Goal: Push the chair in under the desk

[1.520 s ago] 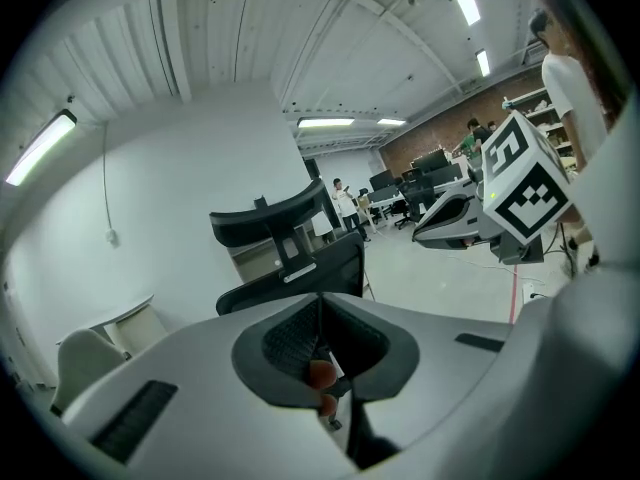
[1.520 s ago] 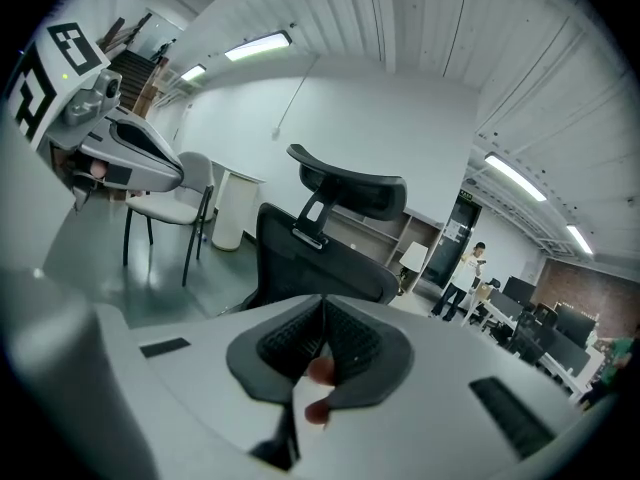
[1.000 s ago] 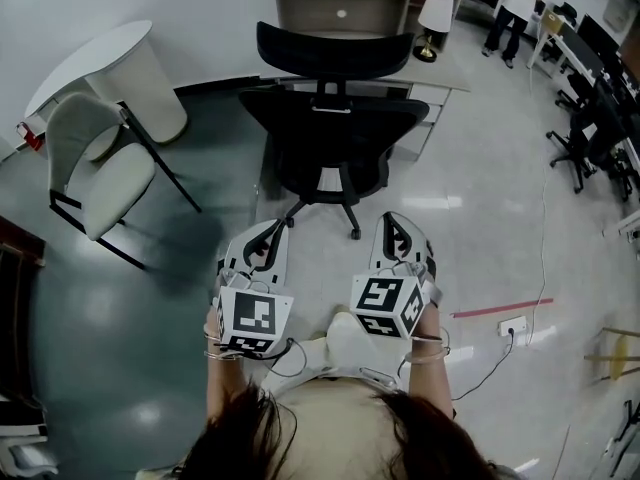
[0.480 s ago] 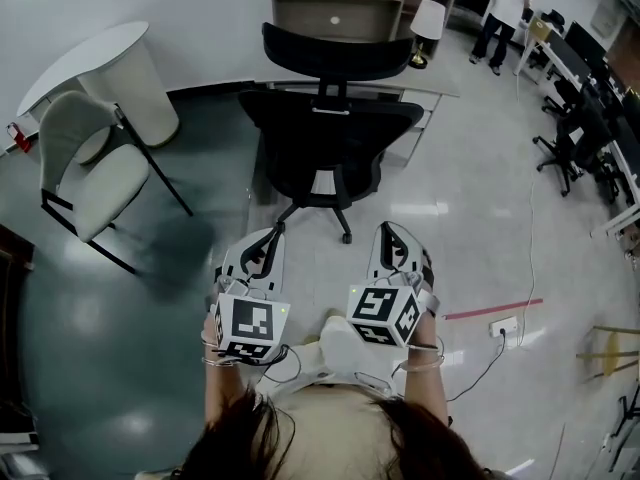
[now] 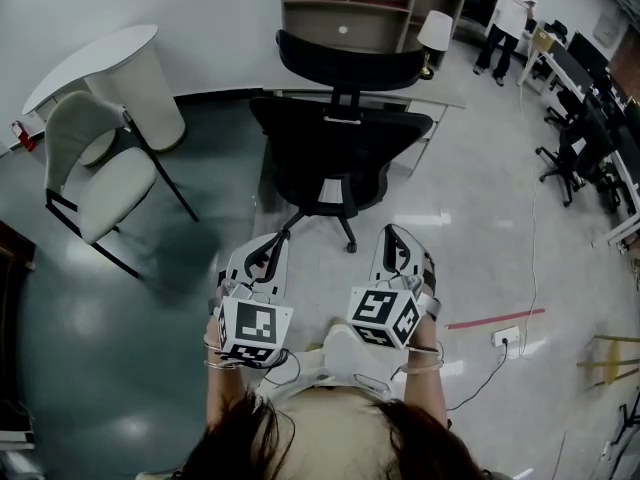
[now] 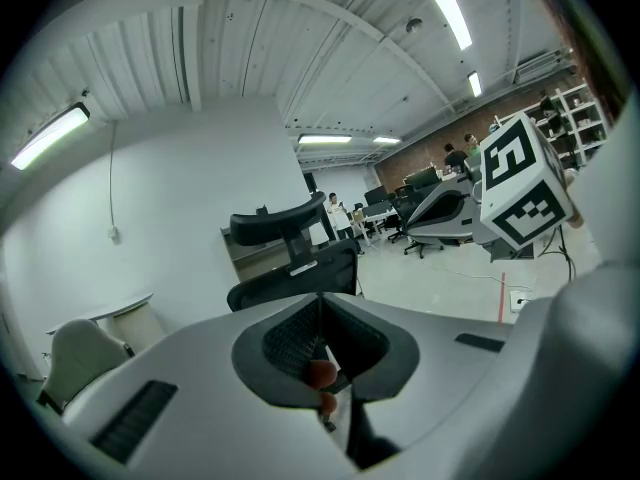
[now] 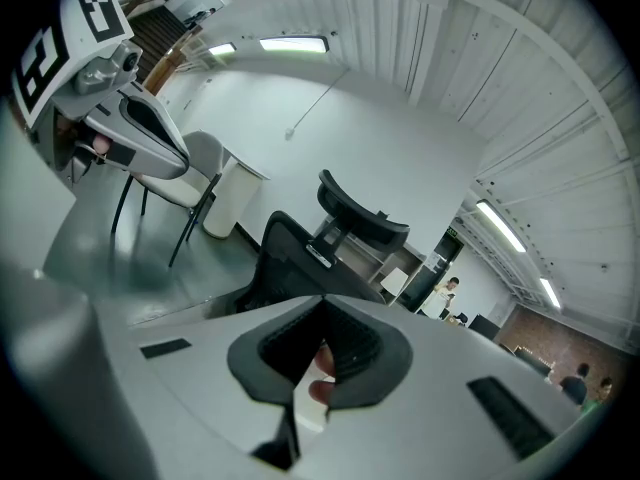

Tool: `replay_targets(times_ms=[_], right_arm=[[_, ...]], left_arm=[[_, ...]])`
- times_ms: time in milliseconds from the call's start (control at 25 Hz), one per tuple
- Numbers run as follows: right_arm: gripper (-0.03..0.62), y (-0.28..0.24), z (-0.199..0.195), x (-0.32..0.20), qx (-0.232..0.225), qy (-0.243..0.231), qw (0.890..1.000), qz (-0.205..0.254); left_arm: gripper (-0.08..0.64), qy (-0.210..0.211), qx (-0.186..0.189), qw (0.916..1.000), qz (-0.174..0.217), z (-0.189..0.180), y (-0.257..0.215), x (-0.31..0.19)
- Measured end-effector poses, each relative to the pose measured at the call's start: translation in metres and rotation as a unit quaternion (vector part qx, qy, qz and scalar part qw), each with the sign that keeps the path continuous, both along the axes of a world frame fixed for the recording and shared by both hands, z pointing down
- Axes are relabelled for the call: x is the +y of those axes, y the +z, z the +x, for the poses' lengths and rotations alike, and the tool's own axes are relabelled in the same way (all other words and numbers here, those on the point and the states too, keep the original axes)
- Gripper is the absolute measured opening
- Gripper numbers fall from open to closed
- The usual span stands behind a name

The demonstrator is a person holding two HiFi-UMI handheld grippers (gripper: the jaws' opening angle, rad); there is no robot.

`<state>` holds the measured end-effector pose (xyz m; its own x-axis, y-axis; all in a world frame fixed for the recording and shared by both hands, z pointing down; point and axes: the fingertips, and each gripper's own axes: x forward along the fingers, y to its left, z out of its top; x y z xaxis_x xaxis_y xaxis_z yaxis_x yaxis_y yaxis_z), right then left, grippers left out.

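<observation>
we hold the left claw and right claw closed, empty, just short of the black chair, seemingly at the tabletop.

light: bright, even, from ceiling strip lights | glare: pale patches on glossy floor | shadows: soft | edges: strong fisheye bending, dark corners

Black mesh office chair on pale grey glossy floor — dark teal toward the floor's left edge. Cream padded side chair, black legs. White left gripper and right gripper — cubes with black-and-white square markers. Red tape strip.
</observation>
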<state>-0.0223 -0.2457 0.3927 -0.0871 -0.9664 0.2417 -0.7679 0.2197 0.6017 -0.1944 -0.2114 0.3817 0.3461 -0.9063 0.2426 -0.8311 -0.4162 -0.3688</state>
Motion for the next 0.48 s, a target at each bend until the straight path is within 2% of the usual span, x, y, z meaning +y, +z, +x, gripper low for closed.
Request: replay_targets(times_ms=[200, 480], right_arm=[[0.023, 0.004, -0.012, 0.000, 0.009, -0.011, 1.000, -0.003], [0.024, 0.009, -0.023, 0.001, -0.007, -0.012, 1.000, -0.015]], left_arm=[[0.021, -0.008, -0.001, 0.9999, -0.009, -0.009, 0.006, 0.002], [0.021, -0.006, 0.011, 0.9999, -0.011, -0.018, 0.007, 0.007]])
